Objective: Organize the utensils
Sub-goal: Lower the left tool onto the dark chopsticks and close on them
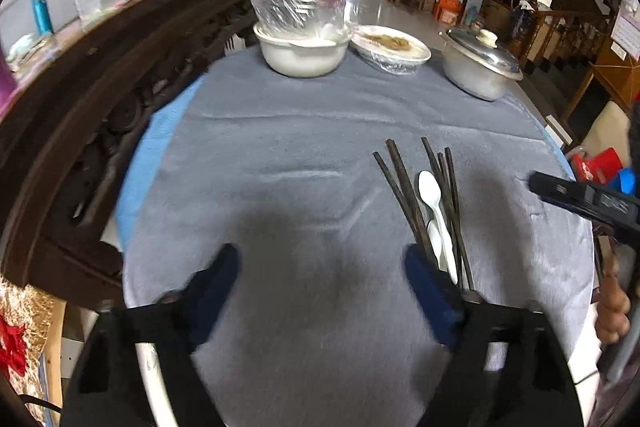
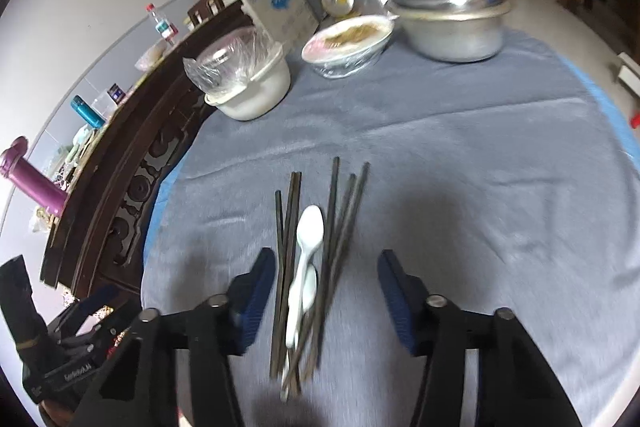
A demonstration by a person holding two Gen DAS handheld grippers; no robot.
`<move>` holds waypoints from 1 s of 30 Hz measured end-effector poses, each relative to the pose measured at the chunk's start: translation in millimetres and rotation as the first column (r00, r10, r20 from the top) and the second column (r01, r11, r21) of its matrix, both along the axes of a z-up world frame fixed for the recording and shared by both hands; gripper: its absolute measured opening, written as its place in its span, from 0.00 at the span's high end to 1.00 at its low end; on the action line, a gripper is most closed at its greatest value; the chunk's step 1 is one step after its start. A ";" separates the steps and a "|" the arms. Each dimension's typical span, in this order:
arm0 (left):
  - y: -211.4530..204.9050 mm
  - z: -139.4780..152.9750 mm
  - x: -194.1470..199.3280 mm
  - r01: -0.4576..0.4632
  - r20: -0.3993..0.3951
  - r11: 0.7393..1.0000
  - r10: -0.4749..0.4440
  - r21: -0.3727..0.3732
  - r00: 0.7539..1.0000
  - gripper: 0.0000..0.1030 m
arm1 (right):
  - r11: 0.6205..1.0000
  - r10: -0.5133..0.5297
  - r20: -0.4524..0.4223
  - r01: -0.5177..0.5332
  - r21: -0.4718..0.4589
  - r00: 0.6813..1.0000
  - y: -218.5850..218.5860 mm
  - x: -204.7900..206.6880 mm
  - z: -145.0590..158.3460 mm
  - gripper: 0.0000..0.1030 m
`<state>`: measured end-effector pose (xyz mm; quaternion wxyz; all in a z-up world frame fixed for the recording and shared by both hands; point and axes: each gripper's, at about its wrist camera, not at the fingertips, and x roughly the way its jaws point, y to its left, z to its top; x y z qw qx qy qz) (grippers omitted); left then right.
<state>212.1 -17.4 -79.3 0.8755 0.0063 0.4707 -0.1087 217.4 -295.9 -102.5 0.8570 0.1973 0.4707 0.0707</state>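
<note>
Several dark chopsticks [image 2: 338,227] and two white plastic spoons [image 2: 310,239] lie in a loose bundle on the grey cloth [image 2: 460,167]. My right gripper [image 2: 326,267] is open, its jaws on either side of the bundle just above it. In the left wrist view the chopsticks [image 1: 404,187] and a spoon [image 1: 431,191] lie to the right of my left gripper [image 1: 320,267], which is open and empty over bare cloth. The right gripper [image 1: 584,199] shows at that view's right edge.
At the table's far side stand a white bowl with a plastic bag [image 1: 300,39], a wrapped plate of food [image 1: 390,47] and a lidded metal pot [image 1: 478,63]. A dark carved wooden rail [image 1: 100,99] runs along the left. The table edge curves on the right.
</note>
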 end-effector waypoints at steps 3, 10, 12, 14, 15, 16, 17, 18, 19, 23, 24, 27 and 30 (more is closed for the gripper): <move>-4.2 -8.2 21.6 0.018 -0.021 1.000 -0.018 -0.004 1.000 0.41 | 0.999 0.038 -0.034 -0.039 -0.031 0.999 11.5 44.0 -13.3 0.55; -10.8 -33.7 71.1 0.030 -0.126 0.999 -0.034 -0.035 0.991 0.57 | 0.997 0.064 -0.138 -0.070 -0.039 0.988 32.0 120.2 -54.8 0.68; -15.2 -39.7 85.2 0.031 -0.155 0.998 -0.040 -0.060 0.987 0.57 | 0.998 0.048 -0.164 -0.055 -0.039 0.985 32.3 133.3 -64.6 0.71; -19.1 -44.0 95.5 0.028 -0.177 0.996 -0.042 -0.081 0.983 0.57 | 0.999 0.038 -0.176 -0.043 -0.027 0.984 29.9 142.9 -70.9 0.71; -21.9 -46.8 103.4 0.023 -0.192 0.995 -0.040 -0.094 0.981 0.57 | 0.999 0.032 -0.183 -0.039 -0.033 0.983 30.4 146.7 -73.4 0.71; -23.6 -47.8 107.3 0.020 -0.197 0.994 -0.040 -0.104 0.980 0.57 | 0.998 0.031 -0.198 -0.041 -0.045 0.980 32.1 152.4 -77.0 0.72; -25.9 -50.6 114.5 0.015 -0.208 0.993 -0.040 -0.117 0.977 0.57 | 0.998 0.034 -0.206 -0.046 -0.052 0.978 34.3 156.0 -79.2 0.74; -27.4 -53.1 120.3 0.011 -0.217 0.992 -0.038 -0.126 0.975 0.57 | 0.996 0.036 -0.217 -0.051 -0.067 0.976 36.3 158.9 -81.5 0.75; -29.0 -54.8 123.2 0.008 -0.223 0.991 -0.037 -0.132 0.974 0.57 | 0.994 0.030 -0.233 -0.054 -0.098 0.972 39.2 161.5 -84.0 0.75; -38.0 -66.6 140.0 -0.005 -0.268 0.987 -0.039 -0.161 0.963 0.57 | 0.986 0.024 -0.234 -0.062 -0.156 0.972 44.9 165.5 -87.4 0.78; -40.0 -69.3 142.8 -0.005 -0.276 0.986 -0.041 -0.164 0.960 0.57 | 0.983 0.023 -0.231 -0.063 -0.170 0.973 46.3 166.5 -87.5 0.80; -48.6 -79.5 151.8 -0.018 -0.315 0.984 -0.040 -0.177 0.948 0.57 | 0.979 0.022 -0.217 -0.065 -0.193 0.976 46.8 166.5 -87.1 0.93; -56.8 -87.4 158.2 -0.038 -0.348 0.981 -0.030 -0.188 0.937 0.57 | 0.984 0.022 -0.189 -0.055 -0.172 0.982 39.5 162.4 -86.7 0.93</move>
